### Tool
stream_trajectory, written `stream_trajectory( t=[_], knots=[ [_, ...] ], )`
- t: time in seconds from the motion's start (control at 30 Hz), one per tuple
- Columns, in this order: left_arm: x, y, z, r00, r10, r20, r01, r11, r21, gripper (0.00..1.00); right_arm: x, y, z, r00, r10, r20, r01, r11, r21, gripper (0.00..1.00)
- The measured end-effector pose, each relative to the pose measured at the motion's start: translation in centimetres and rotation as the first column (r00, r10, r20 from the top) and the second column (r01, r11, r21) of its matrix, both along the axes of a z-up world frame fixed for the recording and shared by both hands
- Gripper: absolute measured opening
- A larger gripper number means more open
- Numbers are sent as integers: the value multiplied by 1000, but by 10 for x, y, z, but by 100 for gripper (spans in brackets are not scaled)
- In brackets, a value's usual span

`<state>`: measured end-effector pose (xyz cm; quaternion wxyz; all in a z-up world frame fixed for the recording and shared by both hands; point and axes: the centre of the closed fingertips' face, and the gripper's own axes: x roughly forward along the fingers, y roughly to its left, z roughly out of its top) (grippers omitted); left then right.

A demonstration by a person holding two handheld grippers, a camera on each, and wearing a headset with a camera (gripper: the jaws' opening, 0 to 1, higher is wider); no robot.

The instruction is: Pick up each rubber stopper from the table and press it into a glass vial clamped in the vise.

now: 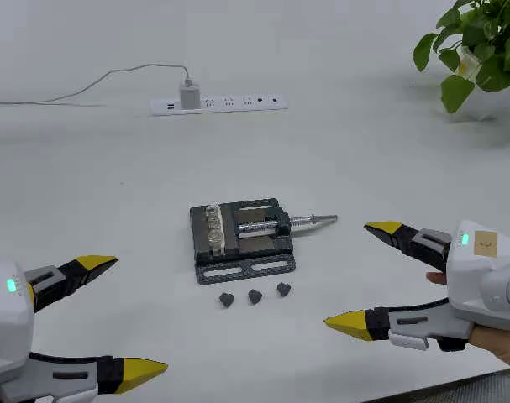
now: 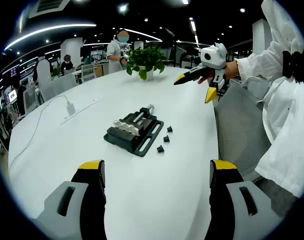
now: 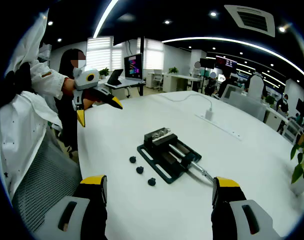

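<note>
A small black vise sits mid-table with several clear glass vials clamped in its jaws. Three dark rubber stoppers lie in a row on the table just in front of it. My left gripper hovers open at the near left, nothing between its yellow-tipped fingers. My right gripper hovers open at the near right, also holding nothing. Both stand well apart from the vise and stoppers.
A white power strip with a plugged charger and cable lies at the back of the white table. A potted plant stands at the far right corner. The table's near edge runs under my right gripper. People stand beyond the table.
</note>
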<state>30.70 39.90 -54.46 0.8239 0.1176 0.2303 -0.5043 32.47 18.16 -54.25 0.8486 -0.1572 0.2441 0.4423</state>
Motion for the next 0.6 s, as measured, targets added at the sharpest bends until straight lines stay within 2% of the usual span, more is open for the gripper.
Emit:
stream_trajectory(
  t=[0.4, 0.6],
  knots=[
    [0, -2, -1, 1000, -31, 1, 31, 999, 11, 82, -2, 0, 0, 1000, -4, -3, 4, 1000, 0, 85],
    [1, -5, -3, 998, -66, 3, 66, 997, 32, 80, -3, -1, -1, 1000, -1, -5, 1, 1000, -2, 85]
  ],
)
